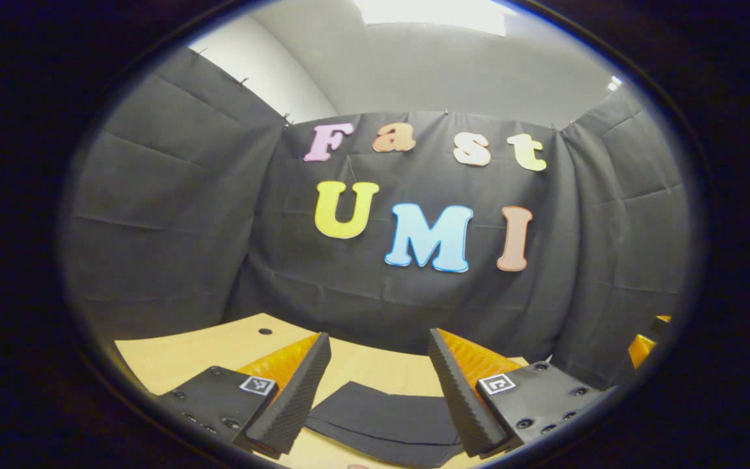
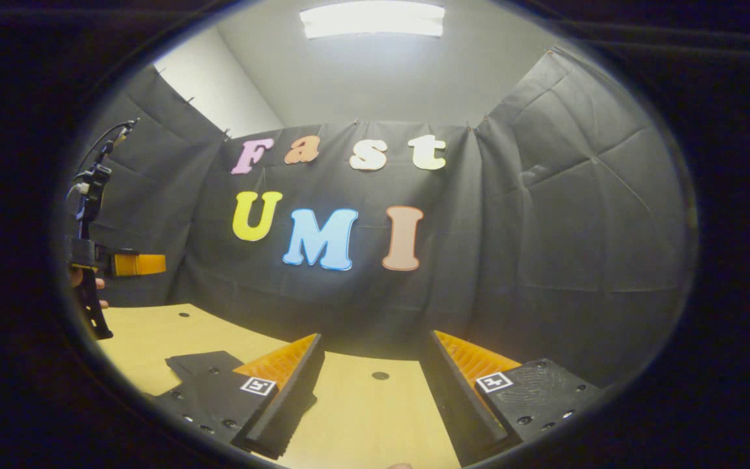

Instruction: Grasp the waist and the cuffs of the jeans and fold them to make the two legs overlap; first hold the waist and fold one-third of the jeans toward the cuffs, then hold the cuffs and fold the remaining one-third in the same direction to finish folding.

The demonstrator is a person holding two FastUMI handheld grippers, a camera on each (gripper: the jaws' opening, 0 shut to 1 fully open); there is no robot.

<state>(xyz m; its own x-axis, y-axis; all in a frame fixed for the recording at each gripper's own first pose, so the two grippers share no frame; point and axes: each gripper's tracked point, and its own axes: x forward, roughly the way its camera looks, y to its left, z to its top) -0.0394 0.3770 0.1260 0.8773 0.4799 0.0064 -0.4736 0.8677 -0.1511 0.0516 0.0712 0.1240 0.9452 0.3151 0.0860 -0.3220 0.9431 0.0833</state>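
Note:
Dark jeans (image 1: 388, 420) lie flat on the wooden table (image 1: 180, 355), seen between and below the fingers in the left gripper view. My left gripper (image 1: 378, 384) hangs above them, open, with nothing between its ribbed pads. A corner of the jeans (image 2: 202, 363) shows at the lower left of the right gripper view, partly behind the finger. My right gripper (image 2: 372, 384) stands open over bare table (image 2: 362, 417), to the right of the cloth. The left gripper (image 2: 98, 264) and the hand that holds it appear at the far left of that view, raised above the table.
Black cloth walls close the booth on three sides behind the table. Small round holes (image 2: 380, 376) dot the tabletop. An orange part of the right gripper (image 1: 645, 345) shows at the right edge of the left gripper view.

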